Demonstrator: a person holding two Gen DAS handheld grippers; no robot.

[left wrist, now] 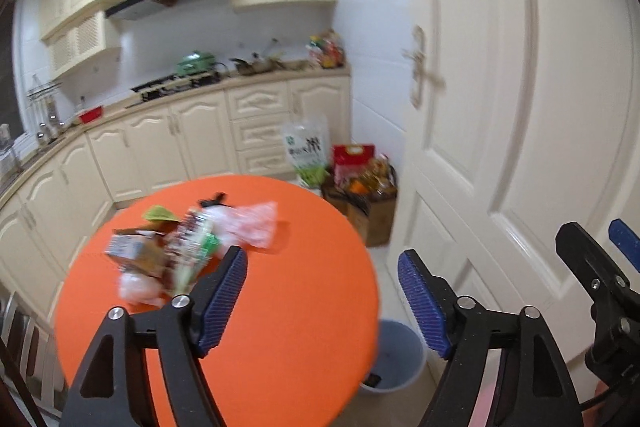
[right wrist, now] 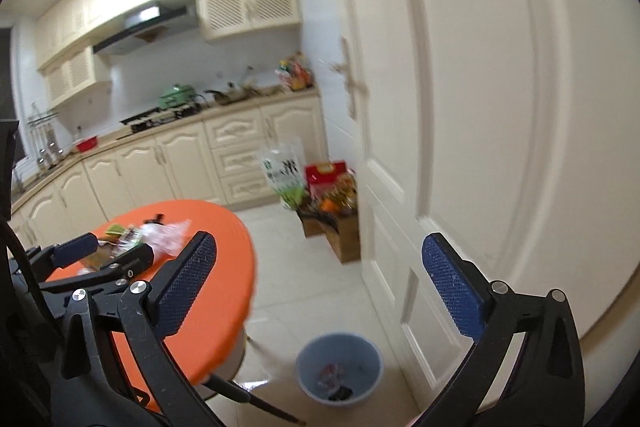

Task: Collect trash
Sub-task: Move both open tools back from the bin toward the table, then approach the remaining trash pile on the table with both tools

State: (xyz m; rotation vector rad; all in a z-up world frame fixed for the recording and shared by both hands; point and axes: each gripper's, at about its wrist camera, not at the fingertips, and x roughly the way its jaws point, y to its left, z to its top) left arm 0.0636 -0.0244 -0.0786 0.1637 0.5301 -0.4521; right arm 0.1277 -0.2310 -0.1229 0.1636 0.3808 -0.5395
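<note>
A pile of trash (left wrist: pixel 176 247) lies on the round orange table (left wrist: pixel 280 307): a small carton, clear plastic bags, printed wrappers, a green scrap. It also shows in the right wrist view (right wrist: pixel 132 239). My left gripper (left wrist: pixel 322 299) is open and empty, above the table's right part, near the pile. My right gripper (right wrist: pixel 318 283) is open and empty, held over the floor to the right of the table. A grey-blue trash bin (right wrist: pixel 339 367) stands on the floor by the table, with some scraps inside; it shows in the left wrist view too (left wrist: pixel 396 359).
A white door (right wrist: pixel 460 107) is close on the right. Cardboard boxes with groceries (right wrist: pixel 336 223) and a rice bag (right wrist: pixel 284 175) stand by the cabinets. Kitchen counter (left wrist: pixel 180 91) runs along the back. Chair backs (left wrist: pixel 24 347) are at the left.
</note>
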